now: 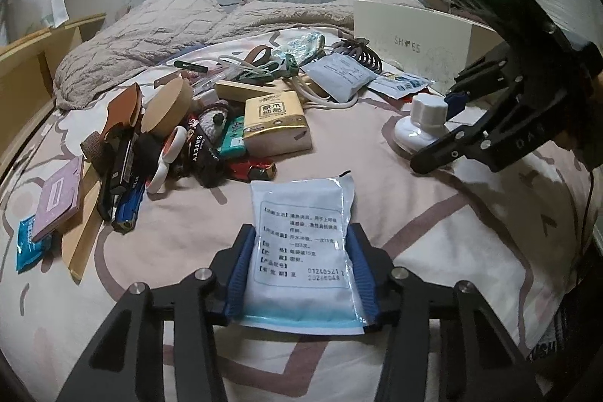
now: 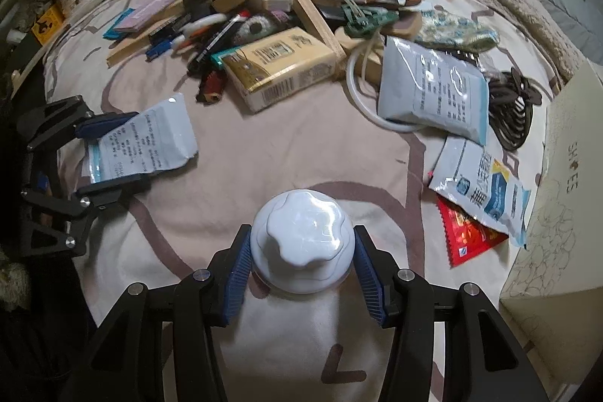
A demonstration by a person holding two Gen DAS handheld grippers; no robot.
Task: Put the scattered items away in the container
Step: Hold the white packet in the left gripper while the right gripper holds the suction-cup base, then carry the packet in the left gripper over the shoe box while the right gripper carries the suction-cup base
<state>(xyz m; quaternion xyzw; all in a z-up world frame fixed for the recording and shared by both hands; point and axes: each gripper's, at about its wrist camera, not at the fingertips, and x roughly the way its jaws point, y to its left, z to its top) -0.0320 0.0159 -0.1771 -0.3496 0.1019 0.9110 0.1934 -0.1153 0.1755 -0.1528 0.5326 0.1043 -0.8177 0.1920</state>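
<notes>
L claw point(image 1: 301, 274) clamped on a white medicine sachet point(image 1: 303, 243), blue pads pressing both its long edges; sachet sticks out fwd over the bed sheet point(image 1: 339, 153). R claw point(image 2: 301, 270) closed round a white knob-topped jar point(image 2: 303, 243), pads on its sides, just above the sheet. Far L: pile of scattered bits incl. yellow tissue pack point(image 1: 277, 123) and another sachet point(image 2: 433, 93). Far R: cream shoe box point(image 1: 412, 31), near the R claw.

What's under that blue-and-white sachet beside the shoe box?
A red foil packet sticks out from under the blue-and-white printed sachet, next to the cream shoe box. Its upper part is covered.
</notes>
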